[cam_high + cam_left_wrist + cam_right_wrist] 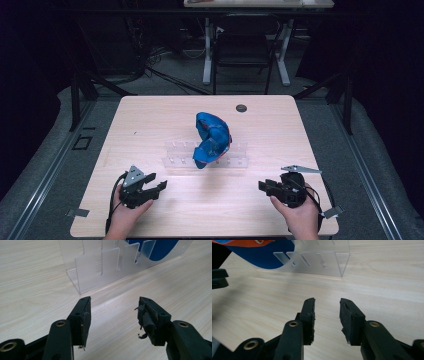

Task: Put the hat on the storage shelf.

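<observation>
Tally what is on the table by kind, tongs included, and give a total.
Blue cap, resting on the rack: 1
Clear slotted rack: 1
Hand-held tongs, both open with nothing between the jaws: 2, the left tongs and the right tongs
Dark round spot near the table's far edge: 1
Total: 5
</observation>
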Demonstrator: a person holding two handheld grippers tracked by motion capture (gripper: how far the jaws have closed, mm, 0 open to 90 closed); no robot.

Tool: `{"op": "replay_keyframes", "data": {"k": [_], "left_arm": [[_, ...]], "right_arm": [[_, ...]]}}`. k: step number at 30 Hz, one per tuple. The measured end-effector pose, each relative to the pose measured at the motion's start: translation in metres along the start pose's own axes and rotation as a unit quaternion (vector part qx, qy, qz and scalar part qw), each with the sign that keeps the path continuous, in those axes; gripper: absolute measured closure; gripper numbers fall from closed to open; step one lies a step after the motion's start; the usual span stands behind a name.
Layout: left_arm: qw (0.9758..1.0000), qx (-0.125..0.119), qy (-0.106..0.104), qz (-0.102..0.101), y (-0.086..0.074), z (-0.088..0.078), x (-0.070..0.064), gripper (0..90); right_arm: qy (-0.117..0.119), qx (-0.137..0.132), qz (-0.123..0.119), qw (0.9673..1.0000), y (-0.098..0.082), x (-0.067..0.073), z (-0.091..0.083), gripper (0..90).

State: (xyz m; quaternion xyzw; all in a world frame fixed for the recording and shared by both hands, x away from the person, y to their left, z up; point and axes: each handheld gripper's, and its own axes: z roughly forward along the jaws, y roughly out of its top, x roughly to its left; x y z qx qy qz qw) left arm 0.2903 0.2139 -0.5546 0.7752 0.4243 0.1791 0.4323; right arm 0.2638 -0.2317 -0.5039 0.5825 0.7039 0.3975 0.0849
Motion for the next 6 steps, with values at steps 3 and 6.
{"op": "replay_keyframes", "data": {"k": [3,6], "left_arm": [[1.0000,-0.003,-0.006,0.004,0.002,0.002,-0.006,45.2],[0.9997,-0.008,-0.020,0.013,0.011,0.009,-0.017,45.5]], "right_arm": [[-0.021,-0.038,-0.025,0.9987,-0.011,-0.005,0.003,58.9],[-0.030,-0.057,-0.037,0.9972,-0.017,-0.008,0.004,56.6]]}}
